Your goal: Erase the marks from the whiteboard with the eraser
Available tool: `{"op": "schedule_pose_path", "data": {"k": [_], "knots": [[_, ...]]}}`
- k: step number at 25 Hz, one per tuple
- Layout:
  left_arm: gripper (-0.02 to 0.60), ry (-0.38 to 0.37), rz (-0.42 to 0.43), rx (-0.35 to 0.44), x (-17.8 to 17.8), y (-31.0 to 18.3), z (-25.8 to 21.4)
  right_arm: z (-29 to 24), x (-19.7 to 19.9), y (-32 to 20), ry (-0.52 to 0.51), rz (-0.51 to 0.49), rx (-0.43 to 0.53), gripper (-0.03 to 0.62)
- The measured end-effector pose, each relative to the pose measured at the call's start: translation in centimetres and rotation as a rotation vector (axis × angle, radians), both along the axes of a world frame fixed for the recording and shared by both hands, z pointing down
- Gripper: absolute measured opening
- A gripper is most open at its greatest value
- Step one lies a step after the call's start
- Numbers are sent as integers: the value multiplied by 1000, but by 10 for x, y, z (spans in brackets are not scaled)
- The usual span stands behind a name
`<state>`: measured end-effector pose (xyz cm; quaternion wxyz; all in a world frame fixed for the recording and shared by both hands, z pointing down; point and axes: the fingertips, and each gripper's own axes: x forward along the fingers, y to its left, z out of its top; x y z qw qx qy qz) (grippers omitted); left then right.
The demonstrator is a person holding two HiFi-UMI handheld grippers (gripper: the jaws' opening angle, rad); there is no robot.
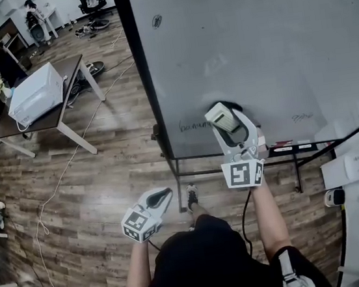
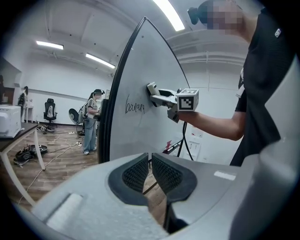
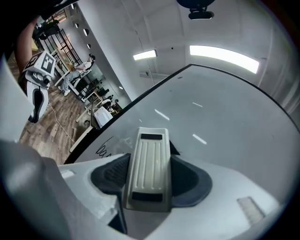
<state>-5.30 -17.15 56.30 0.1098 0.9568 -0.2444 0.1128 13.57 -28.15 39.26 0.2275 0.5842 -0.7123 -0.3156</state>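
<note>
Eraser [image 3: 149, 164] — on whiteboard [image 3: 225, 117], between fingers [image 3: 191, 182]

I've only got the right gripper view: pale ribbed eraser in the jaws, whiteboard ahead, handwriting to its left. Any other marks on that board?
Observer: Yes. The head view shows a small dark scribble low on the black-framed whiteboard, right of the pale ribbed plastic eraser.
Operator: Anything higher up?
Observer: A small round dark mark, high near the left edge.
Operator: Is the left gripper holding anything?
Observer: No. The left gripper is empty, jaws together, held low.
</note>
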Motion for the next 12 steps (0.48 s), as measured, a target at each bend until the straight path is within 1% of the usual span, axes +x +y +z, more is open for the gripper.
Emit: {"op": "schedule_pose_path", "data": {"k": [4,7,12], "knots": [[32,5,-14,-17,-3,-7,0,6,-2,-6,12,8,20,258],[32,-2,-14,-24,-5,-10,6,18,-9,-9,43,-1,21,256],[32,2,-26,-33,-7,-13,8,50,-22,-13,96,-26,-12,255]]}}
